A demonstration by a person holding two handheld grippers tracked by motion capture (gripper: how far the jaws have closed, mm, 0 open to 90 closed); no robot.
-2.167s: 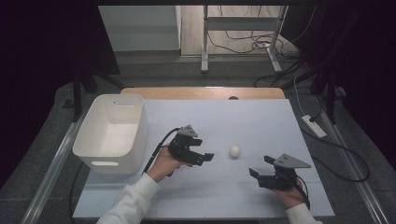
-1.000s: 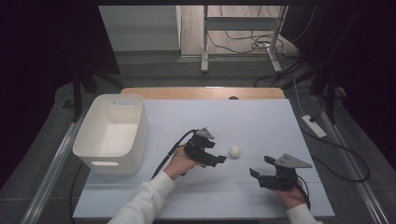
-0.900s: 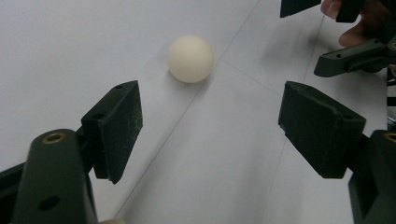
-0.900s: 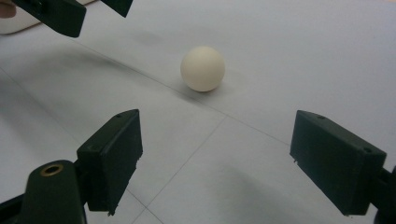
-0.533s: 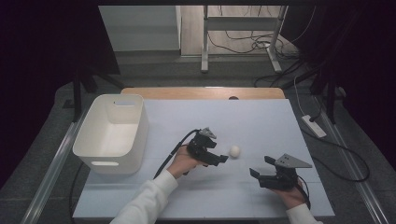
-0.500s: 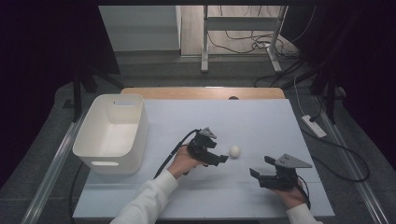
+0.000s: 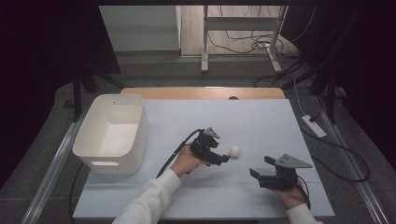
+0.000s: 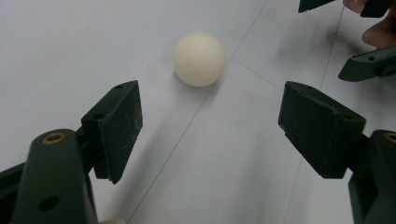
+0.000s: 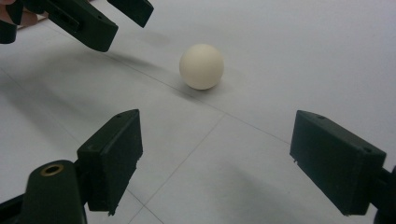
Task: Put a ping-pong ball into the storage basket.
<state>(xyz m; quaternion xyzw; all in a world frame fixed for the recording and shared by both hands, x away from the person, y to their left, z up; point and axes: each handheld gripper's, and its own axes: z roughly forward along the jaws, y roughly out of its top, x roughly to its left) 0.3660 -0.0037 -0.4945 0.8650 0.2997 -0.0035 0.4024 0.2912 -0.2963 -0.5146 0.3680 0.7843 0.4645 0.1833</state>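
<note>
Having moved toward the ball (image 7: 234,150), the left gripper (image 7: 226,158) sits just beside it, jaws apart, the right gripper (image 7: 258,168) likewise spread.

Cut-off gripper bodies, a hidden bin wall and a dark surround

In the left gripper view the left gripper (image 8: 205,135) is cropped at the bottom edge, and the other gripper's fingers (image 8: 369,63) run off the top right corner; in the right gripper view the right gripper (image 9: 215,161) is cropped likewise; from the high view the white bin (image 7: 112,133) hides its near inner wall, the person's sleeve (image 7: 147,200) leaves the frame below, and the room beside the tabletop (image 7: 261,121) is too dark to read
</note>
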